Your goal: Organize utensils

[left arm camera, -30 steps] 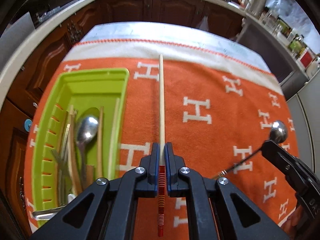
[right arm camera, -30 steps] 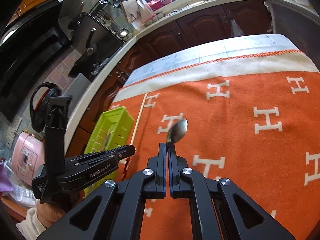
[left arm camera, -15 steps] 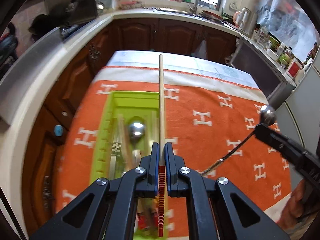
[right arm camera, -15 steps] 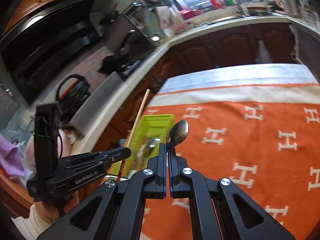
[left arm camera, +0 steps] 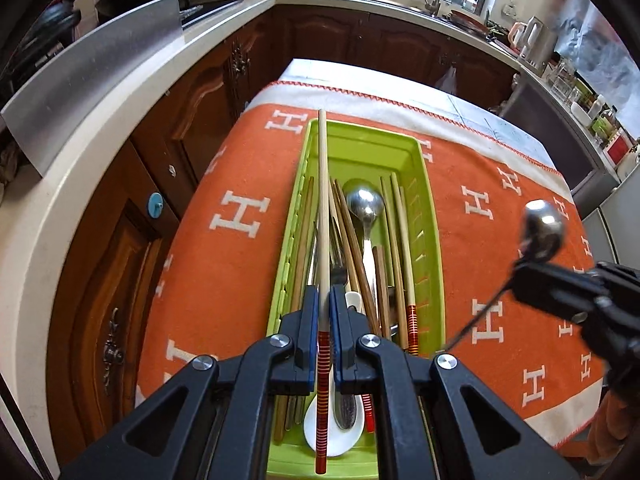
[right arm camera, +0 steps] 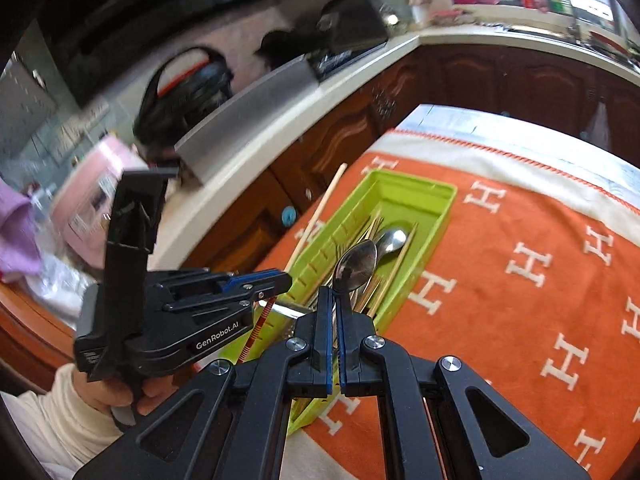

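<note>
L gripper [left arm camera: 324, 308] is pinching 1 pale chopstick [left arm camera: 323, 208] w/ red-striped end, frame center, over the green tray [left arm camera: 430, 208]. R gripper [right arm camera: 333, 304] is clamping a metal spoon [right arm camera: 355, 265], bowl sticking up, center frame.

1. Green trays [left arm camera: 426, 184] – just one.
2. Metal spoons – two: one lying in the tray [left arm camera: 365, 203], one held up [left arm camera: 543, 227].
3. White ceramic spoon [left arm camera: 332, 440] – one.
4. Grippers – two, left [left arm camera: 323, 320] and right [right arm camera: 333, 328].
5. Chopsticks – too tangled to count.
</note>
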`<state>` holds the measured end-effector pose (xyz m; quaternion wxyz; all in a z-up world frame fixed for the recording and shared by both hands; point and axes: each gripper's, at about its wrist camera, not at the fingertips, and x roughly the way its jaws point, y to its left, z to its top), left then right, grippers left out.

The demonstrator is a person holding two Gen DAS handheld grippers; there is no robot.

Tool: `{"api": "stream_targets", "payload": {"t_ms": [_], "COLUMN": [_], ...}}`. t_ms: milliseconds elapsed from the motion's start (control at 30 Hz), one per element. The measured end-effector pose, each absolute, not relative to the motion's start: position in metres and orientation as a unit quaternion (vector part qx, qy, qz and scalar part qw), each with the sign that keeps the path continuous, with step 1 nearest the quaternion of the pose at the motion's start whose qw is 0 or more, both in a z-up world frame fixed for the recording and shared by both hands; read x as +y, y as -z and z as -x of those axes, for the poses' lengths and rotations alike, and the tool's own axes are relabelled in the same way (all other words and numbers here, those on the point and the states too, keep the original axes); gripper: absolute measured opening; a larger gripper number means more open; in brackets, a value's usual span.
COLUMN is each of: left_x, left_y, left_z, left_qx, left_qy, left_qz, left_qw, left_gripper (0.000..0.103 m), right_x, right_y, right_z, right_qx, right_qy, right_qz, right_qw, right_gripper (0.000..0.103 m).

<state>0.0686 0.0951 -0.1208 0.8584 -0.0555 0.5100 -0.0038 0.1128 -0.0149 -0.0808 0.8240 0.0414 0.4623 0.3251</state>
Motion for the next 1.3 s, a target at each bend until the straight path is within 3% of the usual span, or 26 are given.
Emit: {"api": "stream_targets", "payload": {"t_ms": [67, 100, 167, 233, 333, 533, 800, 933, 1300], "left_x": [0.095, 0.094, 0.095, 0.097, 0.103, 0.112, 0.107, 0.100, 0.073], "left_y": [0.121, 0.121, 0.118, 0.112, 0.105, 0.099, 0.101, 0.101, 0.102], "left_z": [-0.070, -0.071, -0.071, -0.070, -0.069, -0.073, -0.074, -0.072, -0.057], "left_qx": [0.503, 0.500, 0.491, 0.480, 0.469, 0.462, 0.476, 0.479, 0.488], "left_qy": [0.001, 0.000, -0.009, -0.017, -0.028, -0.042, -0.036, -0.036, -0.014], "left_qz": [0.054, 0.052, 0.047, 0.046, 0.051, 0.066, 0.075, 0.067, 0.048], "left_qw": [0.862, 0.864, 0.870, 0.876, 0.881, 0.883, 0.875, 0.875, 0.871], "left_gripper": [0.014, 0.025, 0.043, 0.062, 0.081, 0.098, 0.101, 0.101, 0.102], "right_x": [-0.001, 0.003, 0.005, -0.002, -0.016, -0.037, -0.059, -0.069, -0.097], "right_y": [0.091, 0.096, 0.104, 0.111, 0.118, 0.124, 0.124, 0.123, 0.126], "right_z": [-0.121, -0.126, -0.140, -0.156, -0.171, -0.178, -0.164, -0.152, -0.117], "right_qx": [0.478, 0.484, 0.492, 0.498, 0.497, 0.500, 0.502, 0.505, 0.500], "right_qy": [-0.324, -0.318, -0.297, -0.271, -0.240, -0.204, -0.170, -0.153, -0.106], "right_qz": [-0.026, -0.024, -0.038, -0.065, -0.101, -0.106, -0.101, -0.102, -0.104], "right_qw": [0.816, 0.815, 0.817, 0.821, 0.827, 0.835, 0.842, 0.844, 0.853], "right_gripper": [0.002, 0.004, 0.012, 0.029, 0.037, 0.037, 0.037, 0.048, 0.062]}}
